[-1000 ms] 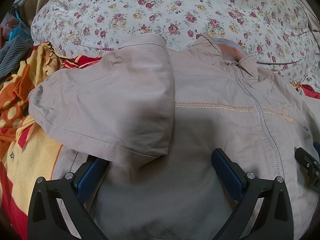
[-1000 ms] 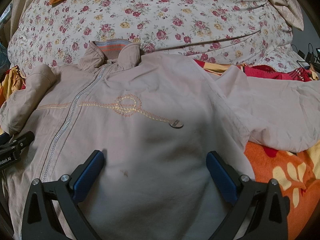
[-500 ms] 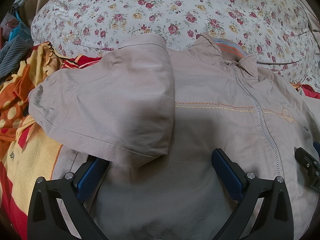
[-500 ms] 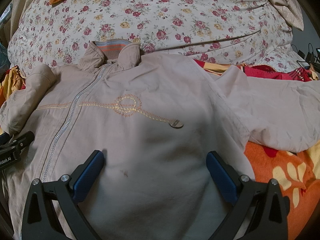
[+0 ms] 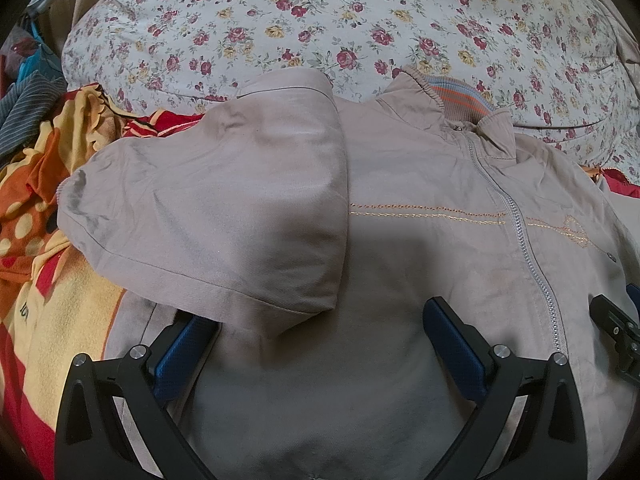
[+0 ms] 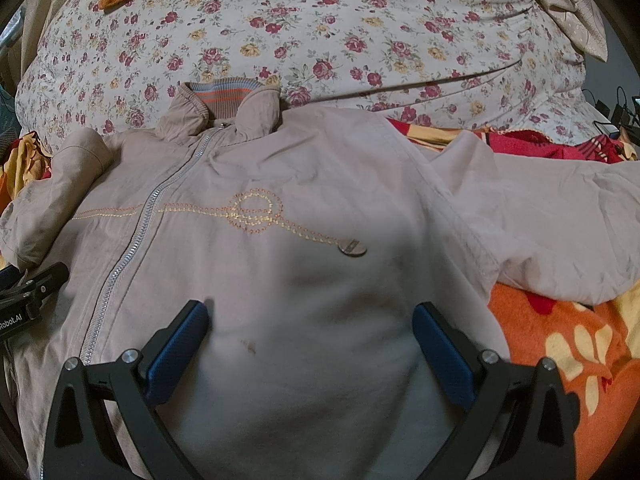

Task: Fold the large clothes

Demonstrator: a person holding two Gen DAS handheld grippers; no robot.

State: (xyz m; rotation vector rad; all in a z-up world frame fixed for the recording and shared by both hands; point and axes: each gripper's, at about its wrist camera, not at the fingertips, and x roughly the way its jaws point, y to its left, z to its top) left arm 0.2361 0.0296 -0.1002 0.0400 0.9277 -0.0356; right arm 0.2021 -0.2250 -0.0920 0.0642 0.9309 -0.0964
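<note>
A beige zip-up jacket [image 5: 420, 248] [image 6: 304, 184] lies front-up on a bed, collar toward the far side. Its left sleeve [image 5: 224, 216] is folded over onto the chest. The right sleeve [image 6: 560, 224] stretches out flat to the right. My left gripper [image 5: 320, 332] hovers open over the jacket's lower left, its left finger tucked under the edge of the folded sleeve. My right gripper [image 6: 310, 328] stands open over the lower right front, nothing between its fingers. The right gripper's tip [image 5: 616, 328] shows at the edge of the left wrist view.
A floral quilt [image 5: 360, 20] [image 6: 320, 32] bulges behind the collar. An orange, yellow and red blanket [image 5: 36, 264] [image 6: 560, 340] lies under the jacket on both sides. Striped clothes [image 5: 28, 100] are heaped at far left. Cables and chargers [image 6: 616, 116] sit at far right.
</note>
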